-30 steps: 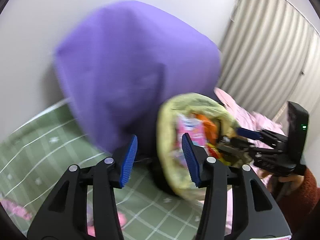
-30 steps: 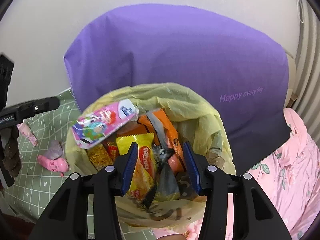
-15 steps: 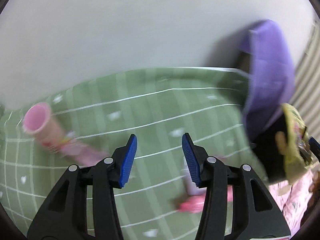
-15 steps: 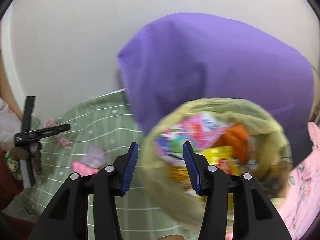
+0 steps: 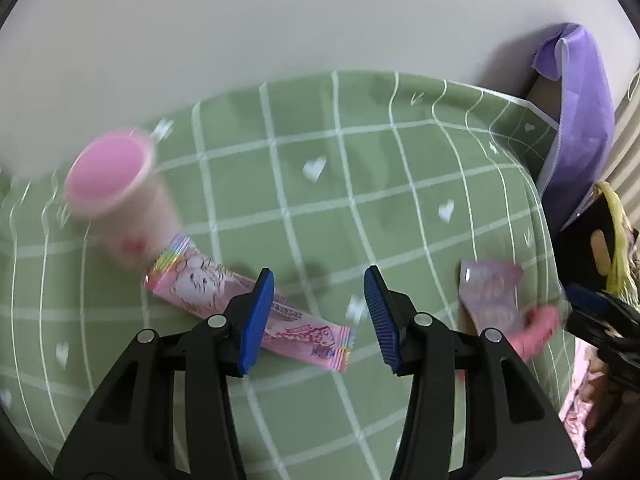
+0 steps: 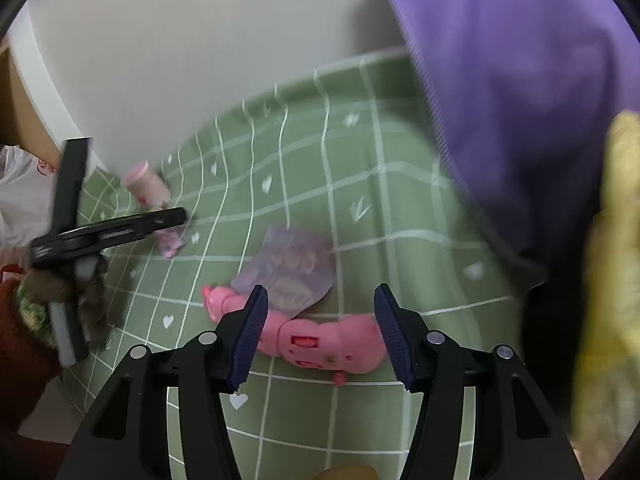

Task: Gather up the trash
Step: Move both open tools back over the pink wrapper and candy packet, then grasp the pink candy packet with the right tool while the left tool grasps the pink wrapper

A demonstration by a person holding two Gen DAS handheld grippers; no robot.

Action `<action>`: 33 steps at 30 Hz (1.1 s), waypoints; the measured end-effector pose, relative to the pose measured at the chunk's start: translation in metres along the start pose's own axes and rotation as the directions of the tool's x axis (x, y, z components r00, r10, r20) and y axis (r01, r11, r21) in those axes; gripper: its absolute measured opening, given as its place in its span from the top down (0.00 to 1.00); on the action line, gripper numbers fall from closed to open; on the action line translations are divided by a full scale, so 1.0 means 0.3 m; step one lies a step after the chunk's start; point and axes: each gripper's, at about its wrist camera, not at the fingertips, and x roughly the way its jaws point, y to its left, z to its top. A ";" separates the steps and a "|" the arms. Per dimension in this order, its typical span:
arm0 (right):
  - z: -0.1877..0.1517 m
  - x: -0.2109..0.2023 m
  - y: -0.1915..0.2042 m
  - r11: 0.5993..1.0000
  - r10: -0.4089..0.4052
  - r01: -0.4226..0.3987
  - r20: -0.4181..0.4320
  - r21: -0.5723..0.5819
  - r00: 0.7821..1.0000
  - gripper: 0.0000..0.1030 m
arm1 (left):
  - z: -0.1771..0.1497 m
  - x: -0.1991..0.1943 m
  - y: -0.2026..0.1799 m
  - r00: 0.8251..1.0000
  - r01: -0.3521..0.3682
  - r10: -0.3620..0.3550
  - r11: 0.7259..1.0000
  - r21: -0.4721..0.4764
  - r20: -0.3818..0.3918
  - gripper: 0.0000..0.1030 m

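Both your grippers, left [image 5: 319, 316] and right [image 6: 318, 334], wide open, empty. Risk: blur; pink wrapper [image 5: 248, 304] flat, may slip.

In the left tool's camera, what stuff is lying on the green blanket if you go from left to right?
Pink cup → pink wrapper → purple packet → pink toy → yellow trash bag at the far right edge.
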 end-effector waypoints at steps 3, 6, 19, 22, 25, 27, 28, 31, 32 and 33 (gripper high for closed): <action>0.002 0.058 0.000 0.998 0.043 -0.041 -0.037 0.039 0.998 0.48 | -0.077 -0.066 0.024 1.000 0.015 -0.014 1.000 -0.028 0.007 0.57; 0.020 0.116 -0.006 0.992 0.085 -0.078 -0.065 0.101 0.994 0.48 | -0.117 -0.121 0.027 1.000 -0.003 0.004 0.999 -0.047 0.021 0.57; 0.087 0.266 0.129 0.996 0.085 -0.083 -0.088 0.035 0.992 0.46 | -0.172 -0.281 0.139 0.990 -0.088 0.099 0.991 -0.102 0.099 0.57; 0.084 0.268 0.148 0.998 0.064 -0.065 -0.091 -0.005 0.994 0.48 | -0.147 -0.263 0.166 0.992 -0.081 0.091 0.991 -0.108 0.092 0.57; 0.077 0.270 0.176 0.998 -0.030 0.025 -0.088 -0.060 0.996 0.84 | -0.115 -0.212 0.187 0.993 -0.096 0.106 0.981 -0.168 0.051 0.57; 0.064 0.265 0.170 0.999 0.024 -0.029 -0.113 -0.038 0.993 0.97 | -0.118 -0.202 0.185 0.995 -0.074 0.086 0.976 -0.203 0.053 0.57; 0.057 0.253 0.168 0.999 0.027 -0.032 -0.108 -0.037 0.994 0.97 | -0.122 -0.194 0.176 0.995 -0.066 0.079 0.976 -0.209 0.054 0.57; 0.042 0.183 0.169 0.997 0.044 -0.049 -0.075 -0.061 0.996 0.97 | -0.140 -0.172 0.128 0.991 -0.110 0.121 0.980 -0.163 0.060 0.54; 0.042 0.163 0.164 0.997 0.049 -0.053 -0.065 -0.059 0.997 0.97 | -0.144 -0.166 0.119 0.989 -0.124 0.134 0.981 -0.151 0.063 0.54; 0.043 0.137 0.156 0.997 0.046 -0.049 -0.045 -0.055 0.998 0.97 | -0.146 -0.159 0.112 0.987 -0.138 0.148 0.981 -0.139 0.063 0.54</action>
